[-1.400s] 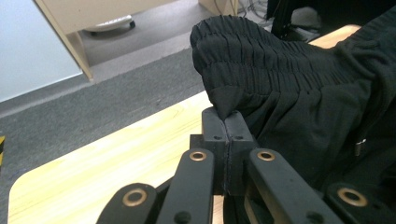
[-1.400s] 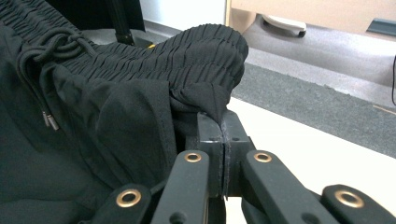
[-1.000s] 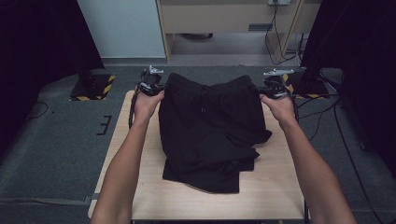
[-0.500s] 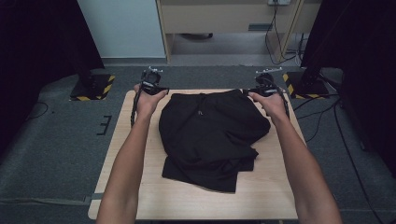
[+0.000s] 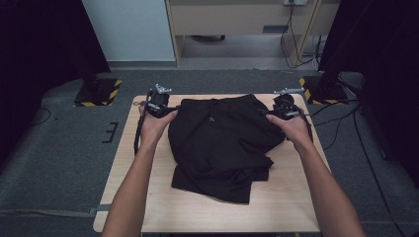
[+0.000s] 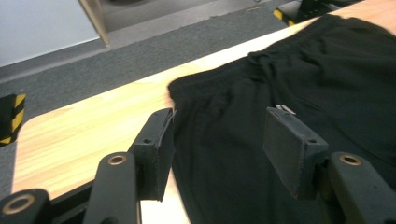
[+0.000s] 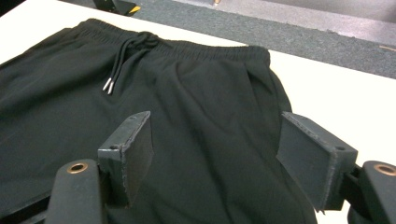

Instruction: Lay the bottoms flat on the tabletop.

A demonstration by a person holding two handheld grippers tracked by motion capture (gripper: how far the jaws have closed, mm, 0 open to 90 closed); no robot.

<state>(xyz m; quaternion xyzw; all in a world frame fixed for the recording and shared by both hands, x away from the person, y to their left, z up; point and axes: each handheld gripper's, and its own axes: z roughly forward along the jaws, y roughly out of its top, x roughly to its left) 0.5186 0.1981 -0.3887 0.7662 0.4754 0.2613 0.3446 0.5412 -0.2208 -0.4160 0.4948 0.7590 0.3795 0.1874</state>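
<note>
Black shorts (image 5: 220,143) lie crumpled on the wooden table (image 5: 148,197), with the waistband toward the far edge. A drawstring (image 7: 119,60) with metal tips hangs from the waistband's middle. My left gripper (image 5: 157,101) is at the waistband's left corner. Its jaws have just been opening and now stand apart over the fabric's edge (image 6: 219,123), pads off the cloth (image 6: 280,70). My right gripper (image 5: 284,104) is at the right corner. Its jaws have just opened too and straddle the cloth (image 7: 187,107) without pressing it (image 7: 215,122).
Yellow-and-black striped stand bases sit on the grey carpet beyond the table's far left corner (image 5: 99,91) and far right corner (image 5: 321,89). Cables (image 5: 346,123) trail over the floor at the right. A cabinet (image 5: 237,19) stands behind the table.
Both grippers went from shut on the waistband corners to open. The waistband has dropped flat onto the table, and both hands have drawn back a little toward the near side.
</note>
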